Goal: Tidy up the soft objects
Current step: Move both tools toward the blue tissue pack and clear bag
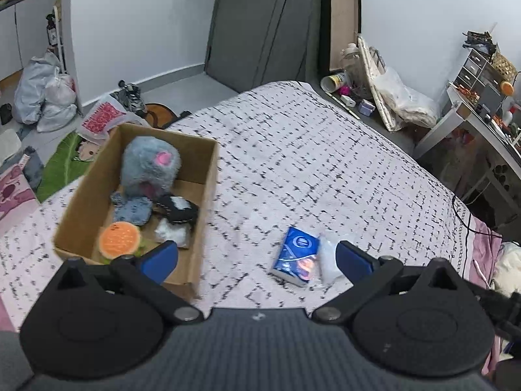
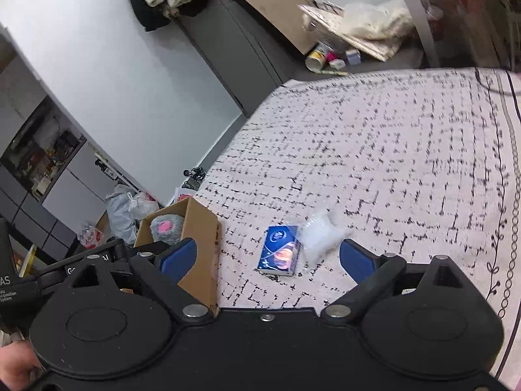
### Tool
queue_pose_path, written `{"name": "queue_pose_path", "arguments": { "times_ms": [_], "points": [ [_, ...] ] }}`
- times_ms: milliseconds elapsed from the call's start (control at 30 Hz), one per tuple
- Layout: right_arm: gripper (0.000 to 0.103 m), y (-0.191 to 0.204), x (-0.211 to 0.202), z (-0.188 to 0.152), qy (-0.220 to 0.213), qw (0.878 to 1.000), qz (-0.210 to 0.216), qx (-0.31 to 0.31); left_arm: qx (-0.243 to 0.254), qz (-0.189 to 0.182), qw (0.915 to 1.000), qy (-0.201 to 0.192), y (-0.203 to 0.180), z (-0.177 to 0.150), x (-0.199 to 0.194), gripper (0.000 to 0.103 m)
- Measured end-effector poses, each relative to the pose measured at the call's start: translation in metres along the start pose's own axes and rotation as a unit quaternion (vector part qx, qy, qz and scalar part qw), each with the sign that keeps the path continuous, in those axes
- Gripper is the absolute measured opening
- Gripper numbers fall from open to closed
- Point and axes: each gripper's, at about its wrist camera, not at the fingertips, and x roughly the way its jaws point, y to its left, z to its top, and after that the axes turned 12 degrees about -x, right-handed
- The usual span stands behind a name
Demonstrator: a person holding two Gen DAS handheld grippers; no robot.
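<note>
Left wrist view: the left gripper (image 1: pixel 257 259) hovers over a bed (image 1: pixel 325 169), jaws spread and empty. A cardboard box (image 1: pixel 208 176) on the bed holds a grey plush (image 1: pixel 149 166), an orange plush (image 1: pixel 119 239), a denim piece (image 1: pixel 133 210) and a black pouch (image 1: pixel 177 210). A blue pack (image 1: pixel 296 255) and a clear bag (image 1: pixel 327 257) lie touching, just right of the box.

Right wrist view: the right gripper (image 2: pixel 268 259), jaws spread and empty, faces the blue pack (image 2: pixel 280 251) and clear bag (image 2: pixel 320 236); the box (image 2: pixel 198 241) stands to their left.
</note>
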Motion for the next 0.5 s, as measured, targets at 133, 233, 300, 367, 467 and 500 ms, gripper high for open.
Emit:
{"name": "queue_pose_path", "arguments": {
  "times_ms": [133,233,300,367,467,500],
  "points": [
    [0.094,-0.021,0.01,-0.001,0.01,0.999,-0.006,0.04,0.002,-0.009,1.0,0.003,-0.012,-0.005,0.016,0.1],
    [0.094,-0.033,0.013,0.0,0.01,0.998,-0.008,0.06,0.01,-0.015,0.9998,0.009,-0.021,-0.01,0.03,0.099],
    [0.094,-0.04,0.015,0.001,0.01,0.998,-0.005,0.07,0.016,-0.014,0.9997,0.012,-0.027,-0.015,0.04,0.098],
    [0.093,-0.045,0.019,0.0,0.013,0.997,-0.004,0.077,0.021,-0.012,0.9995,0.02,-0.031,-0.018,0.052,0.094],
    [0.086,-0.053,0.03,-0.001,0.023,0.995,0.001,0.097,0.021,-0.012,0.9992,0.032,-0.035,-0.023,0.069,0.09],
    [0.084,-0.056,0.034,-0.002,0.028,0.994,0.002,0.106,0.021,-0.011,0.9991,0.034,-0.036,-0.025,0.073,0.088]
  ]
}}
